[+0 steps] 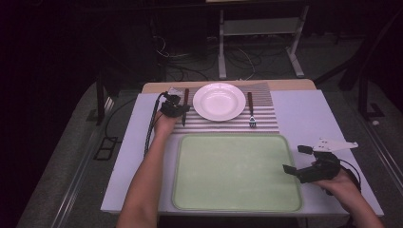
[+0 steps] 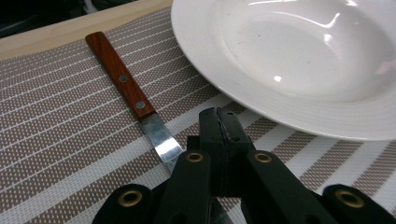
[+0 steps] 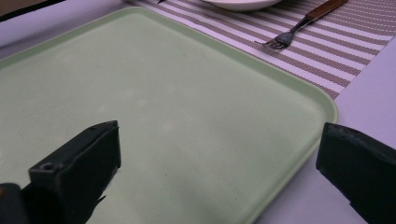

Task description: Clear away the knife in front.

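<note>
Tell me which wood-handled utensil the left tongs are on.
The knife, left of the white plate; the left tongs are shut at its blade. The fork lies untouched on the plate's right.

The left forearm (image 1: 145,178) reaches from the near edge of the table straight toward its far edge, left of the middle, bare to the wrist, with the hand wrapped around the left gripper (image 1: 182,112) near the far left part of the table. That gripper points down and forward, its black jaws pressed flat together with only a thin seam between them in the left gripper view (image 2: 220,135). The right hand (image 1: 343,184) comes in at the near right corner and holds the right gripper (image 1: 295,159) low, pointing leftward across the table. Its jaws stand wide apart.
</note>
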{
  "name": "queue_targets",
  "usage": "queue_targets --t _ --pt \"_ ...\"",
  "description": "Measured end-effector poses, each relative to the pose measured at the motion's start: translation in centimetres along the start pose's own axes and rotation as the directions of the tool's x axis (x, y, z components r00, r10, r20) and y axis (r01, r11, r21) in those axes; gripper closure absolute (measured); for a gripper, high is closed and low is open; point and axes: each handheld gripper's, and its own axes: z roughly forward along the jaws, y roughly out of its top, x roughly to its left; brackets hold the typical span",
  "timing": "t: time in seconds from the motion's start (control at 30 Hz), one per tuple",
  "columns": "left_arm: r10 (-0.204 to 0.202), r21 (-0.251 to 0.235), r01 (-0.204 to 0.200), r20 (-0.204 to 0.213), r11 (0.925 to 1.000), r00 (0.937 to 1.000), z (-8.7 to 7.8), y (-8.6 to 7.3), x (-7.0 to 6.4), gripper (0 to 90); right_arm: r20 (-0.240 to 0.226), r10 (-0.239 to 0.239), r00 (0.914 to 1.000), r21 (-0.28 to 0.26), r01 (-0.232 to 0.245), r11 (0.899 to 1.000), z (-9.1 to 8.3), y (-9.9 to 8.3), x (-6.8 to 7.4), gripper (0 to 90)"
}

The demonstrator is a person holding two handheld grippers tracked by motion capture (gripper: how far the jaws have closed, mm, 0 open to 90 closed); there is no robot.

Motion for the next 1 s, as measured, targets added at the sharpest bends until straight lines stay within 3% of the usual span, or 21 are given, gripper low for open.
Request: queue_targets --t 0.5,1.0 --pt "-0.016 0.043 0.017 -0.015 0.9989 0.9998 1.5 -0.2 0.2 89.5 -0.002 0.004 1.0 -0.005 -0.004 1.0 -0.2 0.0 -0.1 0.1" --pt "-0.024 0.064 0.026 -0.024 0.9976 0.9994 1.4 -0.4 0.6 89.6 -0.003 0.006 1.0 -0.009 -0.006 1.0 -0.2 0.0 -0.1 0.1"
